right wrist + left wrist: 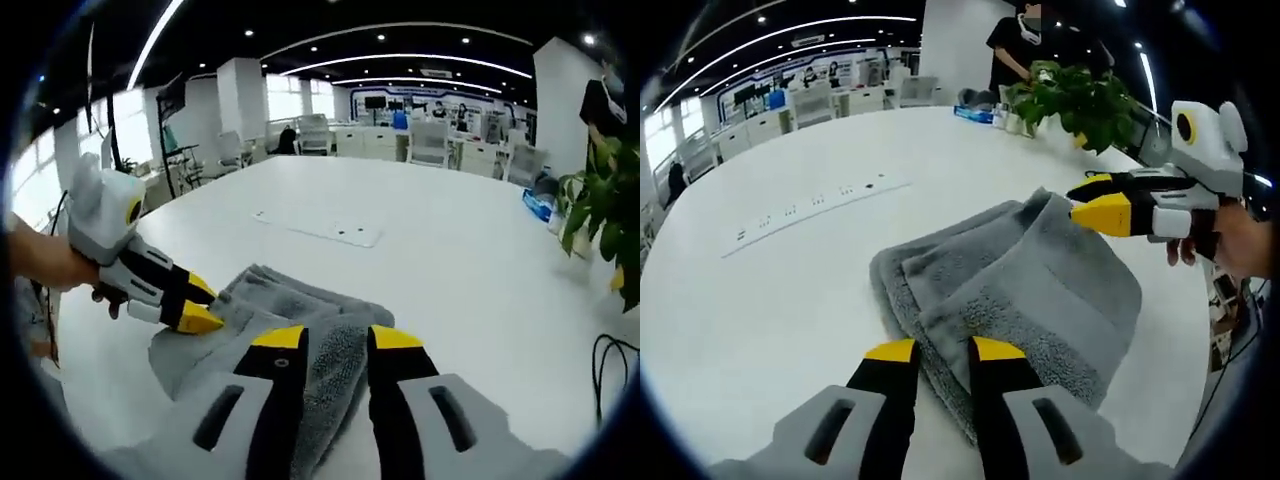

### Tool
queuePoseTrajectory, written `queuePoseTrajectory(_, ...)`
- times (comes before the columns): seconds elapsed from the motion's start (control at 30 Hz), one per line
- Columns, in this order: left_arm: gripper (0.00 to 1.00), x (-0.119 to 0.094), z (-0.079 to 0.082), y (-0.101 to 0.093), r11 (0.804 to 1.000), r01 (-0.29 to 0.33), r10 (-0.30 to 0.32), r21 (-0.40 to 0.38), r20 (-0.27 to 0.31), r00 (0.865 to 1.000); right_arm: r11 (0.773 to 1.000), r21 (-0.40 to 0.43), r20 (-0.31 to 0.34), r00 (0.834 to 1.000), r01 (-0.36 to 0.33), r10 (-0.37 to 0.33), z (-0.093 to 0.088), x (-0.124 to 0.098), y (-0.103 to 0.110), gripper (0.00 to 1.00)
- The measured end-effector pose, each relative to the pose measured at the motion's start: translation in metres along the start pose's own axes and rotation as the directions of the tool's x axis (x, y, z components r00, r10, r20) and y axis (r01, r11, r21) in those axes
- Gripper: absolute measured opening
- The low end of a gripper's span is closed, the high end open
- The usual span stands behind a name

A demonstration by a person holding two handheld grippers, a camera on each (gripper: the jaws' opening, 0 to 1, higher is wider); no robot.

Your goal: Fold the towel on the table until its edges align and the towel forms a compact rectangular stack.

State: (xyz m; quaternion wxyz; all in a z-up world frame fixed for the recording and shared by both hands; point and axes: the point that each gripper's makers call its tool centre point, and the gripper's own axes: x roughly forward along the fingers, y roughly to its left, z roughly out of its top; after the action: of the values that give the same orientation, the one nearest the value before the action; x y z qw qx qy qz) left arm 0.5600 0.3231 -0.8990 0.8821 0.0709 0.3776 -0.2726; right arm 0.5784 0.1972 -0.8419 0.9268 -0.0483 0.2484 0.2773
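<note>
A grey towel (1030,285) lies folded in several layers on the white table (760,310). My left gripper (944,350) hovers at the towel's near edge, jaws a little apart, nothing between them. My right gripper (1095,200) comes in from the right and pinches the towel's raised far corner. In the right gripper view, the towel (335,375) fills the gap between my right gripper's (338,338) jaws. There the left gripper (197,303), held by a hand, sits at the towel's left edge.
A socket strip (810,210) is set into the table beyond the towel. A potted plant (1080,100) and a blue pack (975,113) stand at the far edge, with a person (1025,40) behind. A black cable (610,360) lies at the right.
</note>
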Motion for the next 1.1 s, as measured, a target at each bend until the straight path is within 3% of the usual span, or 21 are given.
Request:
queuePoseTrajectory(0.1,0.20,0.000,0.000,0.000,1.000,0.000,0.000,-0.005,0.000,1.000,0.994,0.063,-0.061,0.994,-0.086,0.090,-0.016,0.008,0.016,0.18)
queuePoseTrajectory(0.2,0.20,0.000,0.000,0.000,1.000,0.002,-0.002,-0.005,-0.001,1.000,0.998,0.060,-0.091,0.995,-0.025,0.031,-0.028,0.012,0.001,0.21)
queuePoseTrajectory(0.3,0.21,0.000,0.000,0.000,1.000,0.006,-0.006,-0.002,-0.001,1.000,0.994,0.106,-0.102,0.994,-0.038,0.049,-0.033,0.017,-0.007,0.17)
queuePoseTrajectory(0.37,0.21,0.000,0.000,0.000,1.000,0.008,-0.008,-0.005,-0.001,1.000,0.996,0.076,-0.099,0.994,-0.042,0.049,-0.032,0.015,-0.005,0.17)
queuePoseTrajectory(0.43,0.21,0.001,0.000,0.000,1.000,0.010,-0.010,0.001,0.000,1.000,1.000,0.001,-0.080,0.997,-0.015,0.015,-0.026,0.011,-0.009,0.22)
queuePoseTrajectory(0.6,0.21,0.001,0.002,-0.001,1.000,0.008,-0.008,-0.004,0.005,1.000,1.000,0.018,-0.071,0.997,0.015,-0.013,-0.032,0.010,-0.007,0.39)
queuePoseTrajectory(0.77,0.20,-0.002,0.001,-0.004,1.000,0.004,-0.004,-0.012,0.003,1.000,0.997,0.078,-0.156,0.988,-0.004,0.017,-0.058,0.018,-0.001,0.43)
queuePoseTrajectory(0.83,0.21,-0.003,0.001,-0.004,1.000,0.000,0.000,0.002,0.004,1.000,0.990,0.142,-0.152,0.988,-0.017,0.038,-0.057,0.021,0.000,0.42)
queuePoseTrajectory(1.1,0.21,0.001,0.006,0.002,1.000,-0.014,0.014,-0.011,0.010,1.000,0.991,0.134,-0.167,0.985,-0.028,0.051,-0.054,0.034,-0.005,0.42)
